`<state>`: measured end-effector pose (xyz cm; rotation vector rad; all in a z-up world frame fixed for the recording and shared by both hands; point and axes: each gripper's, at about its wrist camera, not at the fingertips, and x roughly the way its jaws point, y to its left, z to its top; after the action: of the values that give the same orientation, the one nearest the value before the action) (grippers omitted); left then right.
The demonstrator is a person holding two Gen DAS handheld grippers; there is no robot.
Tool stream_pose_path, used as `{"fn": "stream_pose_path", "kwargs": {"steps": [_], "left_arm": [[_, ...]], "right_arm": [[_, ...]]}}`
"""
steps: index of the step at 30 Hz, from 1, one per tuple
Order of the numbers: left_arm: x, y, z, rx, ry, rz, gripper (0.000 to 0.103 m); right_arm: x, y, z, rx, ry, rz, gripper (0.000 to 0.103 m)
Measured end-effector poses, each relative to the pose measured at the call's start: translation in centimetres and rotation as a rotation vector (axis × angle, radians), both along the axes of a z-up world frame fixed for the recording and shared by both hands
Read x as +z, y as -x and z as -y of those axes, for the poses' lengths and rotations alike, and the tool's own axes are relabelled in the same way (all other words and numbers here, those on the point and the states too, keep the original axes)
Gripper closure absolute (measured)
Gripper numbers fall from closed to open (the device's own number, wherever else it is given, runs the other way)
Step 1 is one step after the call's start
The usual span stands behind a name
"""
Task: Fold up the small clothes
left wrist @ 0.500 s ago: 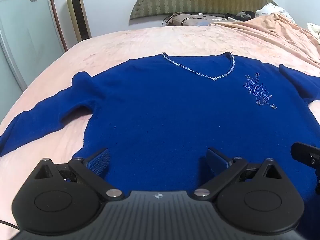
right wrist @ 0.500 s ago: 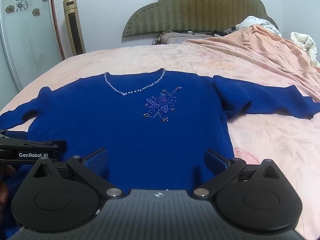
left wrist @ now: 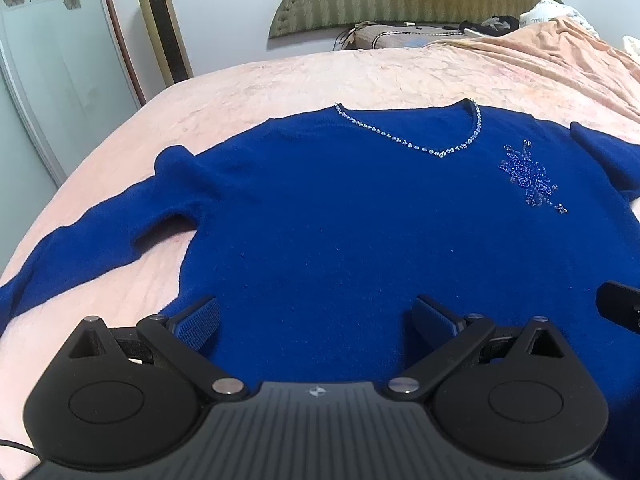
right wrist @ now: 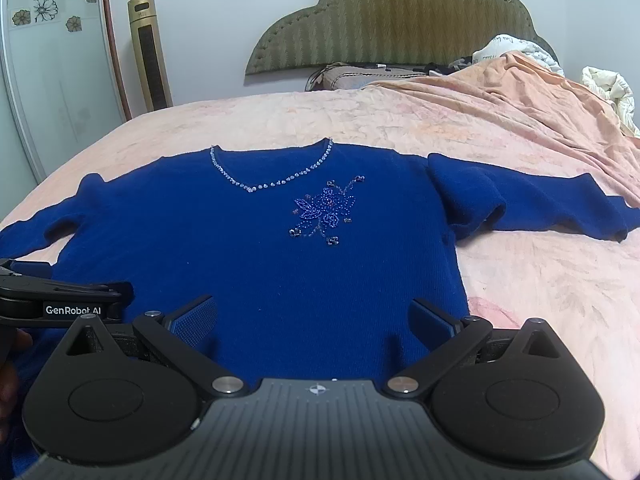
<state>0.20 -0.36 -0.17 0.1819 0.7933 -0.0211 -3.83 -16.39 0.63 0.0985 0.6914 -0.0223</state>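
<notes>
Lying flat beyond both wide-open tools (empty) — left tool [left wrist: 316, 320], right tool [right wrist: 314, 318] — the blue sweater [right wrist: 256, 240].

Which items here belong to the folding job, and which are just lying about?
Job:
blue sweater, spread flat
left gripper, open
right gripper, open
bed, work surface

Bystanders:
peach blanket
white bedding
headboard
tower fan

Royal-blue sweater [right wrist: 256, 264] flat, face up on bed, sleeves spread sideways; beaded neckline, beaded flower on chest.
</notes>
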Motion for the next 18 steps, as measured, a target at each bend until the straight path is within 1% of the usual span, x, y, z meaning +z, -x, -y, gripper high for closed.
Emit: {"fn": "stream_pose_path", "kwargs": {"steps": [2,6,7,11,13,18], "left_arm": [[-0.11,-0.08,0.09,-0.003,0.007,0.003,0.000],[-0.06,-0.02,0.42,-0.010,-0.018,-0.006,0.000],[-0.03,0.01,0.44,-0.012,-0.006,-0.006,0.000],[0.10,0.03,0.48,-0.016,-0.009,0.002,0.000],[0.12,0.03,0.62,-0.016,-0.029,0.006,0.000],[0.06,0.00,0.74,-0.021,-0.032,0.018,0.000]], "right_arm": [[-0.01,0.02,-0.01,0.001,0.000,0.000,0.000],[0.07,0.12,0.10,0.015,-0.011,0.012,0.000],[0.08,0.16,0.11,0.018,-0.014,0.015,0.000],[0.11,0.17,0.01,0.027,-0.018,0.021,0.000],[0.11,0.17,0.02,0.029,-0.021,0.023,0.000],[0.11,0.23,0.19,0.030,-0.028,0.024,0.000]]}}
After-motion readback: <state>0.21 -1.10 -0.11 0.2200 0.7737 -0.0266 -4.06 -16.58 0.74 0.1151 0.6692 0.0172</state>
